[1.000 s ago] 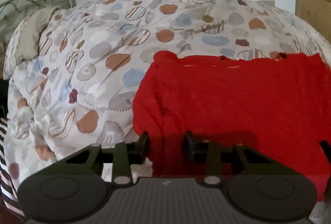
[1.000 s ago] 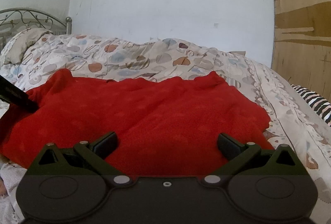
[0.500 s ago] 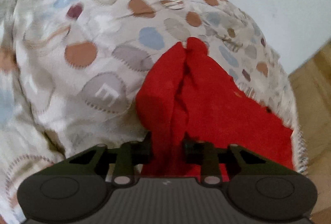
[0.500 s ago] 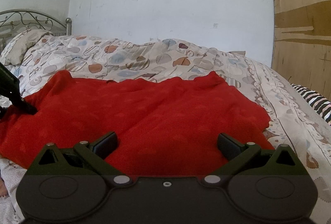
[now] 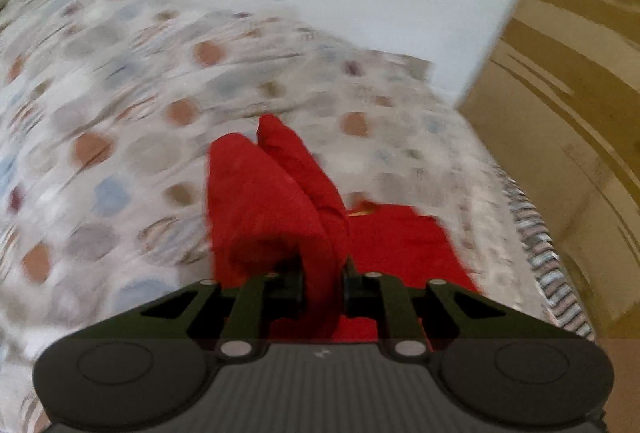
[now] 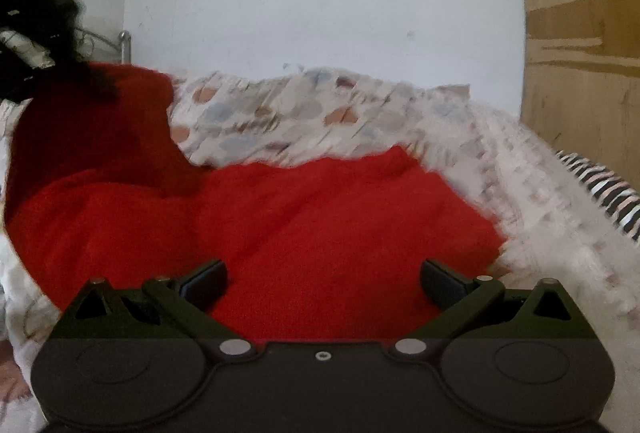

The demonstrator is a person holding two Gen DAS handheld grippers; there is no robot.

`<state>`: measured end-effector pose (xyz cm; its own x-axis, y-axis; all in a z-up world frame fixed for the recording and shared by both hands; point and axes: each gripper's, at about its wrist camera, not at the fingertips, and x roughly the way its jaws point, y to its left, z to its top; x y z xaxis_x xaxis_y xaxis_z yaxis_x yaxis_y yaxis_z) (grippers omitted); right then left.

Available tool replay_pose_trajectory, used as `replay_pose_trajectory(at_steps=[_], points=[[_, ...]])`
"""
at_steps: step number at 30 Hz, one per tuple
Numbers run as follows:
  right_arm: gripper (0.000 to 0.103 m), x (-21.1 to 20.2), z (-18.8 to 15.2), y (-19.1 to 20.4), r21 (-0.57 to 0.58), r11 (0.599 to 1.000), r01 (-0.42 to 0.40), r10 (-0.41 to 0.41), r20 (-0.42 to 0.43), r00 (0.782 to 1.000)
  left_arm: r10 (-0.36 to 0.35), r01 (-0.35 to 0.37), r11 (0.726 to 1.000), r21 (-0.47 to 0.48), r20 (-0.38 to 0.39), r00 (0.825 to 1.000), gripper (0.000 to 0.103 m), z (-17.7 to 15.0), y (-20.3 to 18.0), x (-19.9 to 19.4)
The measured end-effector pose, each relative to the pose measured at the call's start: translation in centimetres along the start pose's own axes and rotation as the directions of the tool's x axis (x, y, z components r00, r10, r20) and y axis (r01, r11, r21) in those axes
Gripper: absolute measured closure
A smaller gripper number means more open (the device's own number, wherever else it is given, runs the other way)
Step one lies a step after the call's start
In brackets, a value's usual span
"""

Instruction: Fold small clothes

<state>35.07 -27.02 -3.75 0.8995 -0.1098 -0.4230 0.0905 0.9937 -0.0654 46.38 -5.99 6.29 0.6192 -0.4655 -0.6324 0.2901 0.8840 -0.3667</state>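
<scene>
Red knit garment (image 6: 320,217), spread on patterned bedding, left corner lifted and bunched upward

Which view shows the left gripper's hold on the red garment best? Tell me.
The left wrist view: the left gripper is closed on a bunched fold of the red garment. The right wrist view shows that gripper only as a dark blur at its upper left, with the garment's corner lifted.

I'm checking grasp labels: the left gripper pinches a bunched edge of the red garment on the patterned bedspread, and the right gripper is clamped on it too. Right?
Not quite. The right wrist view shows the right gripper with jaws wide apart above the red garment, gripping nothing. The left gripper does pinch a bunched edge over the patterned bedspread.
</scene>
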Motion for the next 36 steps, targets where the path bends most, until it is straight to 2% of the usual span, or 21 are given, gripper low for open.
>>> replay_pose_trajectory(at_steps=[4,5,7,10,12,15,17,19,21,24,28,31,32,34,36], points=[[0.0,-3.3,1.1,-3.7,-0.035,0.996,0.084,-0.082,0.047,0.995,-0.057,0.069,0.985,0.159,-0.076,0.995,0.087,0.4,-7.4,3.0],[0.0,-3.8,0.8,-4.7,-0.041,0.993,0.111,-0.109,0.043,0.993,-0.05,0.072,0.973,0.22,-0.102,0.994,0.087,-0.3,-9.5,4.2],[0.0,-4.3,-0.1,-6.6,-0.043,0.985,0.164,-0.164,0.002,0.986,-0.042,0.083,0.958,0.275,-0.153,0.987,0.087,-2.1,-12.1,6.7],[0.0,-4.2,-2.1,-8.7,-0.03,0.977,0.211,-0.213,-0.096,0.972,-0.017,0.075,0.951,0.299,-0.192,0.981,0.087,-5.2,-13.8,9.6],[0.0,-4.9,-3.1,-9.6,-0.008,0.978,0.21,-0.209,-0.106,0.972,0.002,0.059,0.94,0.336,-0.179,0.984,0.086,-6.4,-14.0,10.6],[0.0,-4.8,-4.2,-9.7,-0.029,0.974,0.226,-0.228,-0.138,0.964,0.009,0.046,0.918,0.394,-0.138,0.99,0.082,-7.2,-14.2,9.7],[0.0,-4.8,-4.8,-9.8,-0.016,0.974,0.226,-0.226,-0.131,0.965,-0.025,0.068,0.917,0.394,-0.114,0.993,0.059,-7.1,-14.3,8.2],[0.0,-4.8,-5.0,-9.6,-0.021,0.973,0.23,-0.23,-0.124,0.965,-0.101,0.122,0.915,0.384,-0.074,0.992,0.013,-6.9,-14.0,6.4],[0.0,-4.7,-5.1,-9.5,-0.022,0.972,0.232,-0.233,-0.121,0.965,-0.133,0.124,0.918,0.377,-0.002,0.991,0.004,-7.0,-13.9,4.5],[0.0,-4.7,-5.3,-10.1,-0.02,0.973,0.229,-0.229,-0.113,0.967,-0.121,0.101,0.917,0.385,0.029,0.992,0.003,-7.3,-13.8,2.9],[0.0,-4.7,-5.6,-10.3,-0.007,0.976,0.217,-0.216,-0.103,0.971,-0.174,0.128,0.91,0.394,0.081,0.981,0.001,-7.9,-13.1,1.6],[0.0,-4.7,-5.6,-10.3,-0.009,0.976,0.216,-0.216,-0.099,0.971,-0.117,0.089,0.895,0.436,0.038,0.992,0.001,-8.1,-13.9,2.2],[0.0,-4.7,-5.6,-10.4,-0.005,0.977,0.214,-0.213,-0.099,0.972,-0.118,0.087,0.895,0.437,0.043,0.992,0.001,-8.2,-14.0,1.8],[0.0,-4.8,-5.8,-10.5,0.008,0.979,0.206,-0.204,-0.09,0.975,-0.162,0.113,0.904,0.413,0.085,0.983,0.001,-8.2,-13.7,0.4],[0.0,-4.9,-6.2,-10.7,0.022,0.98,0.198,-0.196,-0.072,0.978,-0.224,0.159,0.909,0.385,0.13,0.966,0.001,-8.1,-13.1,-1.2]])
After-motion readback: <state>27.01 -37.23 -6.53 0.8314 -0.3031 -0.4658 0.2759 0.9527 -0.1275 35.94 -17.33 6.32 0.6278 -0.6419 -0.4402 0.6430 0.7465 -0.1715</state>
